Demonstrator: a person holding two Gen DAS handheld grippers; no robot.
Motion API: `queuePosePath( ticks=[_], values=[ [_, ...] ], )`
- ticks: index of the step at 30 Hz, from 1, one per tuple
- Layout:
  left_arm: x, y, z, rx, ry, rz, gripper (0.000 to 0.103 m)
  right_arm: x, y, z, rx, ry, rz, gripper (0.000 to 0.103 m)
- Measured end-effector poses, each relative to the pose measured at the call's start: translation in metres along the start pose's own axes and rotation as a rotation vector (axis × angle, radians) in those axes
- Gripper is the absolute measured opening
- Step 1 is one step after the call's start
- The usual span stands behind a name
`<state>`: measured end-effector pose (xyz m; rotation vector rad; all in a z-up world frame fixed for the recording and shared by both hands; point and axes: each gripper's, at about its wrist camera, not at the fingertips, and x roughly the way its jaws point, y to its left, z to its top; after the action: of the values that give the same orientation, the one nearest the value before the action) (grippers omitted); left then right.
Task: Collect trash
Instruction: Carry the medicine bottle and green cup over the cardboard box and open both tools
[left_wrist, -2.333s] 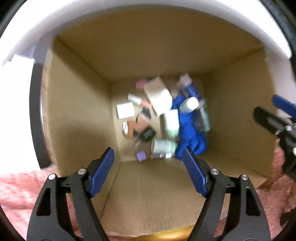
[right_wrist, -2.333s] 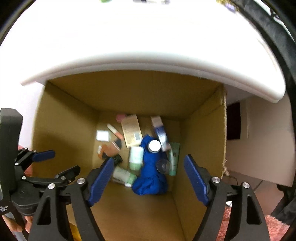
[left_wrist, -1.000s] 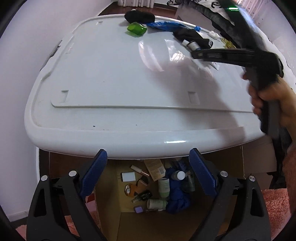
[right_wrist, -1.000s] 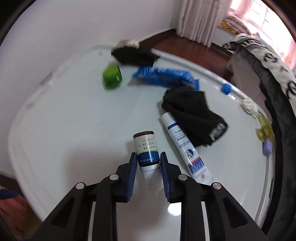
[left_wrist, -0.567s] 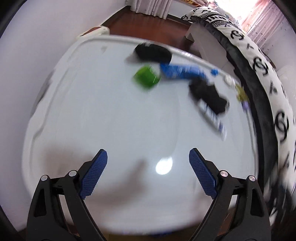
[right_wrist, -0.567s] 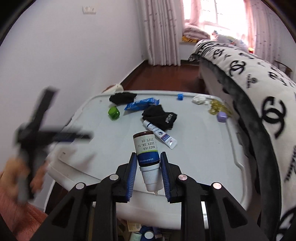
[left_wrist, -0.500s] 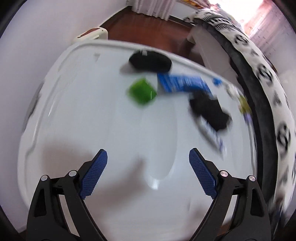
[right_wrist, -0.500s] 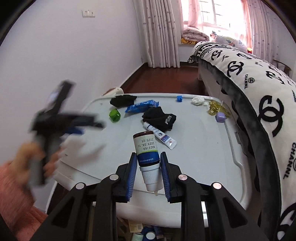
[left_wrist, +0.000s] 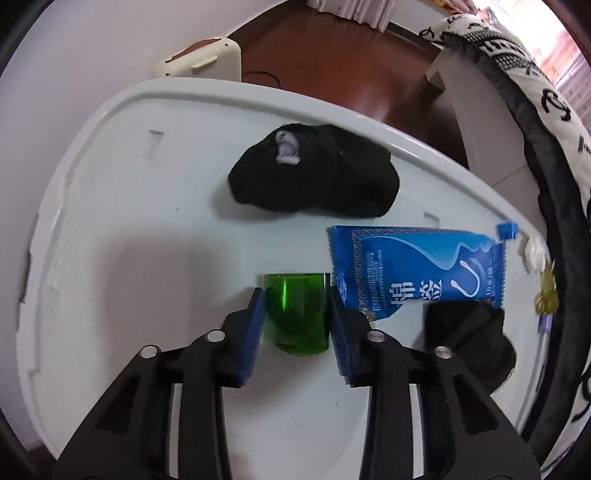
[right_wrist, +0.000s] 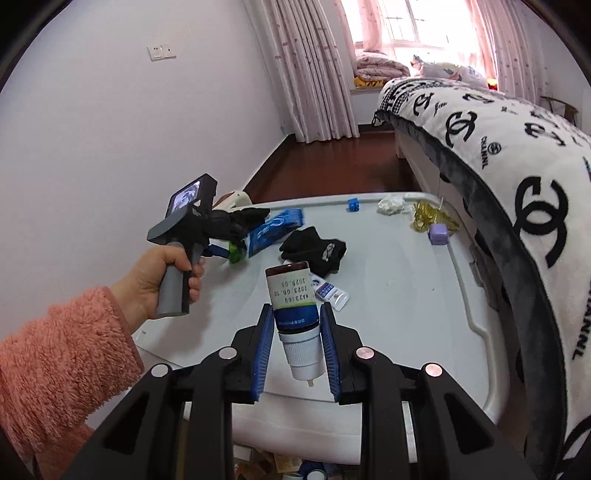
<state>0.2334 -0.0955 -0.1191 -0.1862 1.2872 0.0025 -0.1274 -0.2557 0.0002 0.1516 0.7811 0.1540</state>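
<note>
Left gripper (left_wrist: 297, 314): jaws have just been closing, blue pads now against both sides of green cup (left_wrist: 297, 312), which sits on white lid (left_wrist: 155, 266). Blue packet (left_wrist: 413, 271) just right of cup, black sock (left_wrist: 314, 184) beyond it. Right gripper (right_wrist: 295, 341) clamped on brown bottle (right_wrist: 293, 306), held above near edge of lid, well apart from cup

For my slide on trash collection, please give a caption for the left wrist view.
Left gripper, jaws just closed, grips a green cup on the white lid, beside a blue packet.
</note>
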Motion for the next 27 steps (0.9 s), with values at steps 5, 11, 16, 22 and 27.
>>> queuePosePath(
  ticks=[5,11,16,22,27],
  values=[
    [-0.051,0.006,-0.037,0.101,-0.068,-0.014,0.033,-0.008,-0.003,0.001,0.014,-0.022,-0.012,0.025],
    [-0.129,0.021,-0.148,0.290,-0.131,-0.023,0.033,-0.022,0.010,-0.006,-0.006,-0.038,-0.015,0.025],
    [-0.145,0.047,-0.256,0.415,-0.010,-0.025,0.033,-0.030,0.022,-0.028,0.032,0.014,0.002,0.025],
    [-0.100,0.067,-0.341,0.460,0.216,-0.032,0.033,-0.007,0.031,-0.101,0.102,0.276,0.009,0.025],
    [-0.053,0.077,-0.365,0.429,0.357,-0.002,0.065,0.021,0.027,-0.161,0.148,0.530,-0.032,0.073]
  ],
)
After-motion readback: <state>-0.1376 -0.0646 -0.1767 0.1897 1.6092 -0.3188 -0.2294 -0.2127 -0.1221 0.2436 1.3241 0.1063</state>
